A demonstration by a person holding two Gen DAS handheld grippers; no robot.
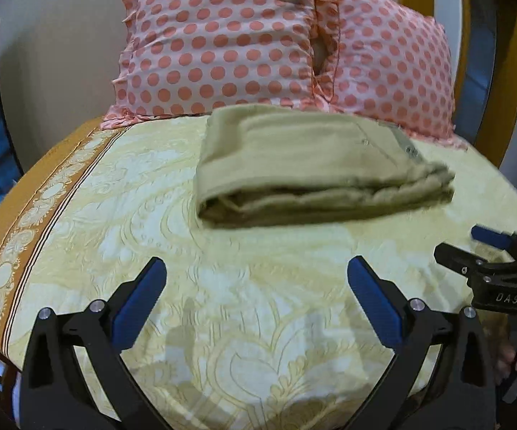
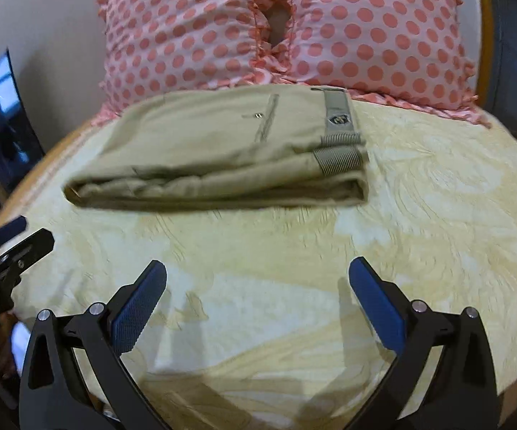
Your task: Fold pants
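The pants (image 2: pixel 219 150), khaki, lay folded into a compact rectangular stack on the bed (image 2: pixel 437 215), toward 12 o'clock from both cameras, just in front of the polka-dot pillows (image 2: pixel 366 28). Waistband w/ ribbed elastic and a small badge sat at the stack's 3 o'clock end in the right wrist view; the thick folded edge faced the cameras at 6 o'clock. Layers looked roughly aligned, tho the near edge showed a few uneven lips & some motion blur, so fine detail was hard to read.

Both tools were well apart from the cloth. Left hand-held gripper (image 1: pixel 256 279) hovered over bare bedsheet, fingers spread wide, holding nothing. Right hand-held gripper (image 2: pixel 256 279) was likewise spread & empty. Each showed in the other's view: the right one at approx 3 o'clock of the left wrist view, the left one at approx 9 o'clock of the right wrist view.

Judgement: folding looked essentially done; what remained was prob. a final tidy, or nothing. To do that well:
- come in low from 6 o'clock, one tool per end, so the stack isn't twisted
- press or nudge the near edge flat rather than pinching a single layer, which could peel the top fold open
- keep the waistband end squared w/ the layers below
- pull back straight, no drag across the top

Risk: soft mattress gives, so a hard push could slump the stack toward the pillows.
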